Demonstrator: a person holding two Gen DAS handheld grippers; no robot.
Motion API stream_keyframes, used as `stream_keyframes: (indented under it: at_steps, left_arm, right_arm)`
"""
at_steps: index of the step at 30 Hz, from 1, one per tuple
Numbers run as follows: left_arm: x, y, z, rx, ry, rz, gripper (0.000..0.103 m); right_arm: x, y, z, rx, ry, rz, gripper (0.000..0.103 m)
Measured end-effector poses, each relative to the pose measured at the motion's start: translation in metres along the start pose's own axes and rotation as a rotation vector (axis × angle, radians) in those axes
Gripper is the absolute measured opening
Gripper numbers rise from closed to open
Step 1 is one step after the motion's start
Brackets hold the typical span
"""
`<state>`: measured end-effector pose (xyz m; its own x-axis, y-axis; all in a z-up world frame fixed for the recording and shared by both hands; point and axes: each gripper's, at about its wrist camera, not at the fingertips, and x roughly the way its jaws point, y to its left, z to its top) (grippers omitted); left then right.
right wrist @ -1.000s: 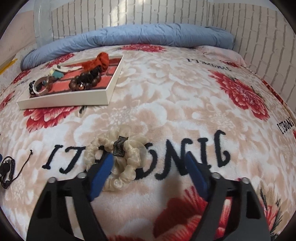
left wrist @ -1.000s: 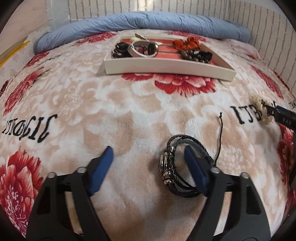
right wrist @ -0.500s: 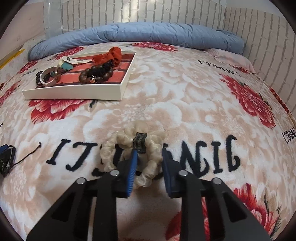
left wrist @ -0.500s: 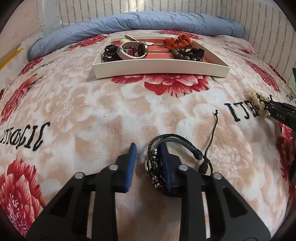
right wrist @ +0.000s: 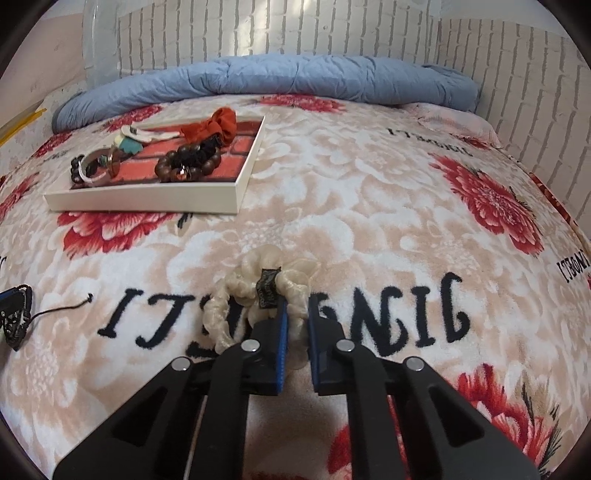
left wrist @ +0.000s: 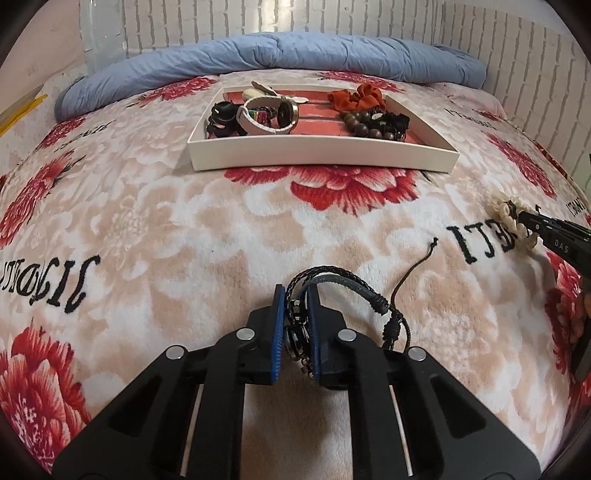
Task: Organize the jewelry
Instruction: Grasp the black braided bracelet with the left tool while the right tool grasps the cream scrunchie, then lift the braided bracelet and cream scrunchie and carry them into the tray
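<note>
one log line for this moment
left gripper: shut on bracelet | right gripper: shut on scrunchie | tray: part filled | both items on blanket

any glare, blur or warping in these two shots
Left wrist view: strong fisheye bulge, white tray bowed, glare on the brick wall, black braided bracelet sharp. Right wrist view: same warping, dark corners, wall washed out, cream scrunchie in focus.

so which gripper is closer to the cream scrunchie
Right. The right gripper is shut on the cream scrunchie, while the left gripper is off to its left, clamped on the black braided bracelet.
</note>
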<state>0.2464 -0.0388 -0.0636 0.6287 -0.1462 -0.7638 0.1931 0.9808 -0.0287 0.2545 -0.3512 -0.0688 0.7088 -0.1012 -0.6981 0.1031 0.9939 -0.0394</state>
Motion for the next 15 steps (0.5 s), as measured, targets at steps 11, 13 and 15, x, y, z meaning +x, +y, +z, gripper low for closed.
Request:
stream_keyframes:
  at_steps: [11,13,15]
  left_arm:
    - [-0.02,0.007,0.035,-0.011,-0.101,-0.006,0.011]
    - [-0.023,0.009,0.047,-0.015,-0.126,-0.006,0.011]
    - [-0.027,0.013,0.06,-0.021,-0.152,-0.006,0.011]
  right_arm:
    - [-0.038,0.016,0.034,0.031,-0.162,0.046,0.009]
    - [-0.039,0.024,0.045,0.018,-0.179,0.057,0.009]
    - [-0.039,0.031,0.053,0.007,-0.194,0.065,0.009]
